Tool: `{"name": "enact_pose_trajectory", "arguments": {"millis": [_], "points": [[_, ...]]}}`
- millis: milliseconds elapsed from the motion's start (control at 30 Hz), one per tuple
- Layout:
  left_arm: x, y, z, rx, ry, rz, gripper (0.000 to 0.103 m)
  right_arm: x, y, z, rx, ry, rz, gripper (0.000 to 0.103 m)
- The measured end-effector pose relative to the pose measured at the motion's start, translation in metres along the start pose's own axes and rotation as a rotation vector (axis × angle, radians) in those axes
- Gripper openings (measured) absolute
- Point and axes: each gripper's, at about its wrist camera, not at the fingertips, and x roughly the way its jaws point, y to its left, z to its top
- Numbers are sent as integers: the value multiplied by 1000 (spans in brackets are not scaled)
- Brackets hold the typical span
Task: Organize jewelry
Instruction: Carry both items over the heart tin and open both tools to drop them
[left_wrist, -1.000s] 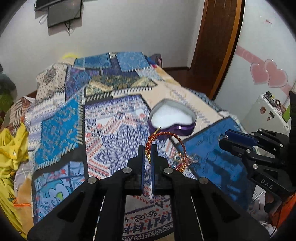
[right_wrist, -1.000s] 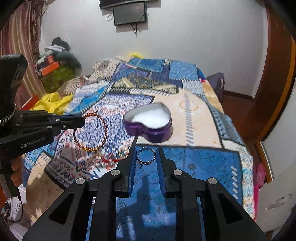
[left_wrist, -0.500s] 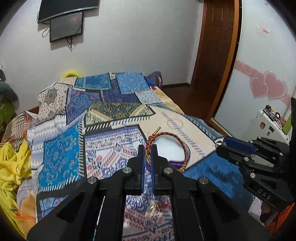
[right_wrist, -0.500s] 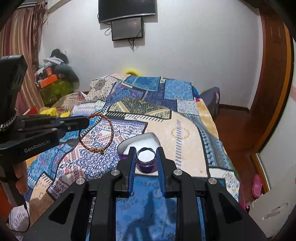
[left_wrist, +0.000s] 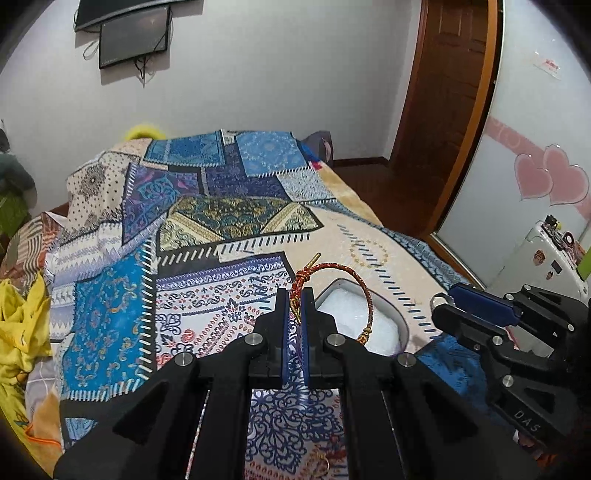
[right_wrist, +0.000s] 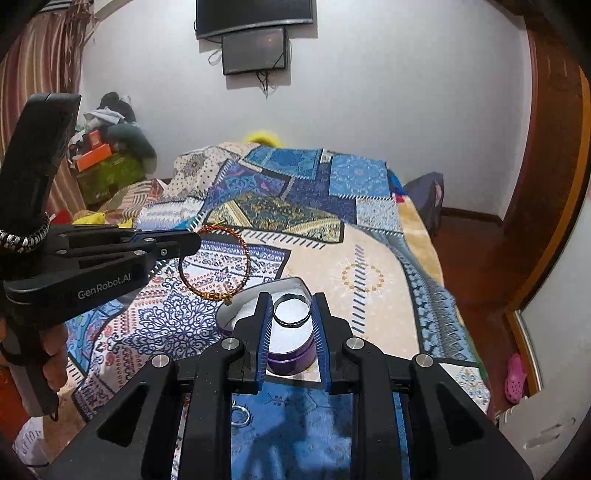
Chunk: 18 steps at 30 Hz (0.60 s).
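My left gripper (left_wrist: 294, 295) is shut on a red and gold cord bracelet (left_wrist: 343, 280), held in the air over the near left edge of the purple heart-shaped box (left_wrist: 360, 321) with its white lining. The bracelet (right_wrist: 216, 264) hangs from the left gripper (right_wrist: 194, 240) in the right wrist view. My right gripper (right_wrist: 291, 308) is shut on a silver bangle (right_wrist: 291, 313) and holds it right above the box (right_wrist: 291, 356). The right gripper (left_wrist: 448, 295) also shows at the right of the left wrist view.
The box sits on a bed with a blue patchwork quilt (right_wrist: 369, 266). More jewelry lies on the quilt near me: a silver ring (right_wrist: 242, 415) and gold pieces (left_wrist: 325, 459). Yellow cloth (left_wrist: 22, 325) lies at the left, a wooden door (left_wrist: 447, 110) at the right.
Both grippers have risen from the quilt and moved forward over the heart box, each carrying its piece. The bracelet and the bangle now hang above the box.
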Motion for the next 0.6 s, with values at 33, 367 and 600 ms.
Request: {"name": "enact_pose_trajectory", "arguments": {"millis": [33, 367, 600], "points": [[5, 0, -1, 0, 8, -1, 4, 6, -1, 0, 4, 12, 7, 20], [43, -2, -5, 15, 76, -4, 4, 39, -3, -1, -7, 82, 28, 20], [62, -6, -5, 30, 114, -22, 4, 48, -2, -2, -18, 121, 35, 20]]}}
